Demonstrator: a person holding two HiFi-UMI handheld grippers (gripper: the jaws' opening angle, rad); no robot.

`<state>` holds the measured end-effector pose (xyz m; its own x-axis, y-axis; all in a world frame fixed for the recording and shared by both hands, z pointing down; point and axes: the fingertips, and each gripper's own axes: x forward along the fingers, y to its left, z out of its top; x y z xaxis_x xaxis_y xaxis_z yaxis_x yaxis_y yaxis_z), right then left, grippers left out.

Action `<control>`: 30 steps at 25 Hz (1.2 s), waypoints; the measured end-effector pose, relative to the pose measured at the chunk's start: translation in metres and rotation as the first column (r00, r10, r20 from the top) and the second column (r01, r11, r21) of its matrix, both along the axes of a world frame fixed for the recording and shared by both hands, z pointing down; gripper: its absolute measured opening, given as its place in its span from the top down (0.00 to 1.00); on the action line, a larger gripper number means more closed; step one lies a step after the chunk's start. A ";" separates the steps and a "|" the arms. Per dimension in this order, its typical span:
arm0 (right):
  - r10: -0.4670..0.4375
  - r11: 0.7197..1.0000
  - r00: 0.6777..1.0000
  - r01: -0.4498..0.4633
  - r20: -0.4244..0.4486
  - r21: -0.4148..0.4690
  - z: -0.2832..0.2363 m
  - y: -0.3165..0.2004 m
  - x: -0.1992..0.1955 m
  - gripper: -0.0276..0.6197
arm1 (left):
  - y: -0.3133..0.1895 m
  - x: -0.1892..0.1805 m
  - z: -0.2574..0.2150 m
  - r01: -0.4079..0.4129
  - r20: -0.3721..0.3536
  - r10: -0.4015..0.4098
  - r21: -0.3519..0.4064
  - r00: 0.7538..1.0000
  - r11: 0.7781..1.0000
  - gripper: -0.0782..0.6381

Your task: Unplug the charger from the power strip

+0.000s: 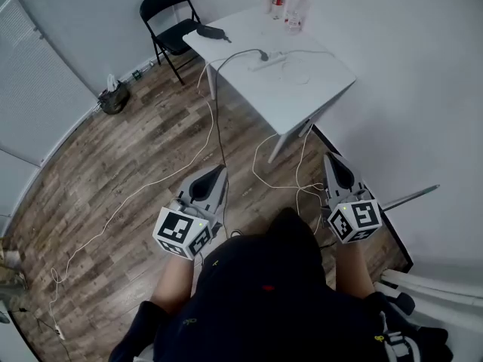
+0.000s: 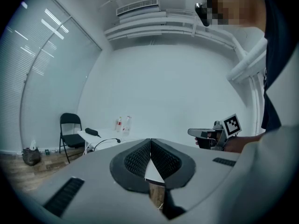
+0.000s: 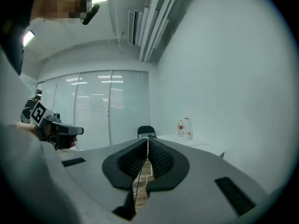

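Observation:
On the white table (image 1: pixel 302 96) far ahead lies a white power strip (image 1: pixel 270 60). A black charger plug (image 1: pixel 263 54) sits in its left end, and its dark cable drops off the table's front. Both grippers hang low over the wooden floor, well short of the table. My left gripper (image 1: pixel 219 172) is shut with nothing in it, and its tips meet in the left gripper view (image 2: pixel 150 140). My right gripper (image 1: pixel 330 157) is also shut and empty, tips together (image 3: pixel 147 138). In the left gripper view the table (image 2: pixel 100 136) looks small and distant.
A black folding chair (image 1: pixel 170 19) stands behind the table. Bottles (image 1: pixel 290 6) and a black object (image 1: pixel 213 32) rest on it. White cables (image 1: pixel 275 164) trail across the floor. A dark bag (image 1: pixel 115 96) sits by the left wall. A white wall runs close on the right.

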<state>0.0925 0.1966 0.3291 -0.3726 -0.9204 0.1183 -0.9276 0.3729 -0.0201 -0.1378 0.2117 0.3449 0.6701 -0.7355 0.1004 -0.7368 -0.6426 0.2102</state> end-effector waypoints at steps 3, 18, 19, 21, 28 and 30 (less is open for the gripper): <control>0.009 1.000 1.000 -0.009 0.014 0.000 0.001 -0.012 0.001 0.92 | -0.011 0.002 -0.001 -0.012 0.009 0.012 0.009 1.000 1.000 0.86; -0.105 0.994 0.993 0.105 0.057 0.001 0.018 -0.164 0.030 0.92 | -0.143 0.044 0.012 0.064 0.027 -0.063 -0.043 0.998 0.997 0.86; -0.119 0.993 0.991 0.119 0.062 0.003 0.019 -0.177 0.034 0.92 | -0.153 0.048 0.012 0.079 0.033 -0.077 -0.047 0.996 0.996 0.86; -0.151 0.989 0.986 0.151 0.066 0.000 0.021 -0.201 0.043 0.92 | -0.173 0.059 0.012 0.107 0.048 -0.104 -0.056 0.993 0.993 0.86; -0.227 0.973 0.974 0.228 0.027 -0.032 0.041 -0.278 0.093 0.92 | -0.236 0.099 0.016 0.193 0.084 -0.185 -0.100 0.979 0.976 0.86; -0.236 0.971 0.972 0.236 0.015 -0.038 0.047 -0.294 0.107 0.92 | -0.251 0.110 0.020 0.205 0.093 -0.195 -0.107 0.976 0.973 0.86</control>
<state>0.1998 -0.0975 0.3762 -0.5803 -0.8009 0.1477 -0.8130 0.5803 -0.0478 -0.0278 -0.0393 0.3649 0.4964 -0.8341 0.2405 -0.8657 -0.4551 0.2085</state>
